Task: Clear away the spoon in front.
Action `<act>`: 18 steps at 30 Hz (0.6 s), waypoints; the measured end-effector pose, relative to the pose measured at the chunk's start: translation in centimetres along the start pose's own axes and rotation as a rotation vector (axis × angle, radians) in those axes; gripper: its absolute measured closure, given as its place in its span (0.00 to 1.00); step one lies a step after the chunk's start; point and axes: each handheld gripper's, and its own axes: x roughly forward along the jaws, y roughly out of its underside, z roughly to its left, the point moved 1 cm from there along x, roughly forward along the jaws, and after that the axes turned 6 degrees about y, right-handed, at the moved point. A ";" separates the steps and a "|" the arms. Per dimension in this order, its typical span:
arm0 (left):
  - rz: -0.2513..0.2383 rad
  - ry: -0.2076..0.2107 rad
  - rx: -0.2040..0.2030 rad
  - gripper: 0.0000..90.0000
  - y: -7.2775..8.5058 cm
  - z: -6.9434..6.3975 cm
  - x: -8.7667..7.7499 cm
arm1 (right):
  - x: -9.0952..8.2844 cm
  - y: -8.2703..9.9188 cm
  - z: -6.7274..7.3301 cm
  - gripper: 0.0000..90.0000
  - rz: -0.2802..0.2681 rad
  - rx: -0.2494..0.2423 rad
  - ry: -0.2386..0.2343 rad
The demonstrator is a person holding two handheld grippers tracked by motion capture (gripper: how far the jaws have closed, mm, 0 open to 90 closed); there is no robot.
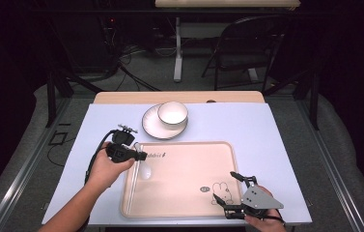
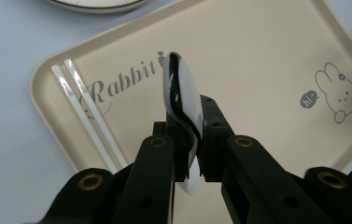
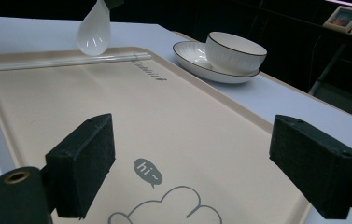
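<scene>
A: What is the left hand-held gripper (image 2: 190, 140) doing?

B: It is clenching a white spoon (image 2: 183, 100) by the handle, bowl end hanging over the left part of the beige tray (image 1: 218, 203).

A: Is the spoon touching the tray?

B: I cannot tell; its bowl is hanging just beside the pair of white chopsticks (image 2: 87, 114), which are lying along the tray's left edge.

A: And the right hand-held gripper (image 3: 192, 163)?

B: Its jaws are standing wide apart, gripping nothing, over the tray's near right corner by the rabbit drawing (image 1: 222, 189).

A: What else is sitting on the table (image 1: 276, 145)?

B: A white bowl (image 1: 172, 114) is resting on a plate (image 1: 151, 126) beyond the tray.
</scene>
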 end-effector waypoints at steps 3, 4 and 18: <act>0.022 0.009 -0.004 0.95 0.4 0.3 0.3 | 0.1 0.0 0.0 0.15 0.001 -0.002 0.000; 0.028 0.008 -0.004 0.95 0.6 0.4 0.4 | 0.1 0.0 0.0 0.15 0.001 -0.001 0.001; 0.095 0.026 -0.009 0.94 1.7 0.9 1.5 | 0.2 0.1 0.0 0.15 0.008 -0.001 0.004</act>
